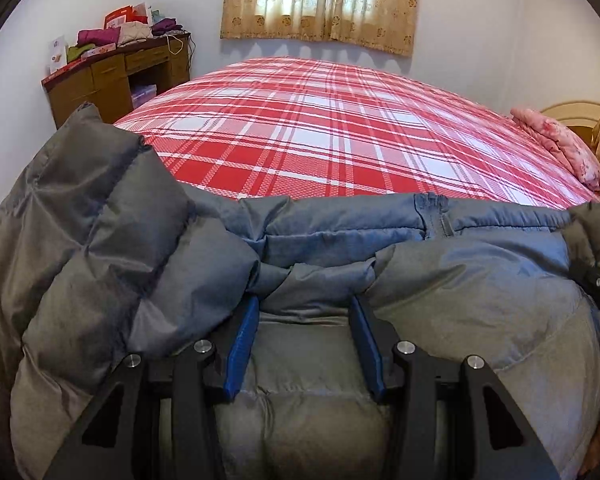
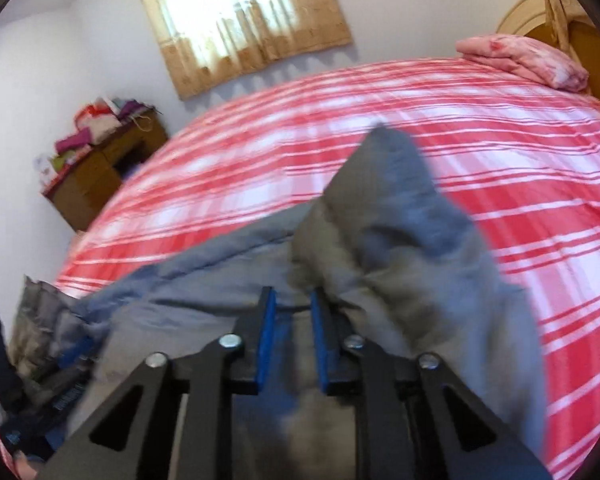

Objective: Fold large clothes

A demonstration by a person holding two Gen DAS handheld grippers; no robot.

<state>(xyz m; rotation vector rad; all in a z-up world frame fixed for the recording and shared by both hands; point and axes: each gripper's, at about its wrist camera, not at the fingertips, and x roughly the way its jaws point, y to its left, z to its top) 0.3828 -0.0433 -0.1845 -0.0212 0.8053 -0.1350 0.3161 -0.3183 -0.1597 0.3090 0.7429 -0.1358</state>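
Both grippers, left gripper (image 1: 304, 312) and right gripper (image 2: 294, 300), pinch the coat (image 1: 320, 384). It is puffy, so it may slip out.

Grey quilted jacket (image 1: 308, 248) on red-and-white plaid bedspread (image 1: 320, 120); pink floral quilt (image 1: 560, 144).

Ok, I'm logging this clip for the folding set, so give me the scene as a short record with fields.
garment: grey puffer jacket, bunched at the near edge of the bed
surface: red plaid bedspread
left gripper: fingers either side of a fold of the jacket, contact unclear
right gripper: closed on jacket fabric, a flap lifted; view blurred
background: wooden desk with piled clothes, curtain, pink bedding
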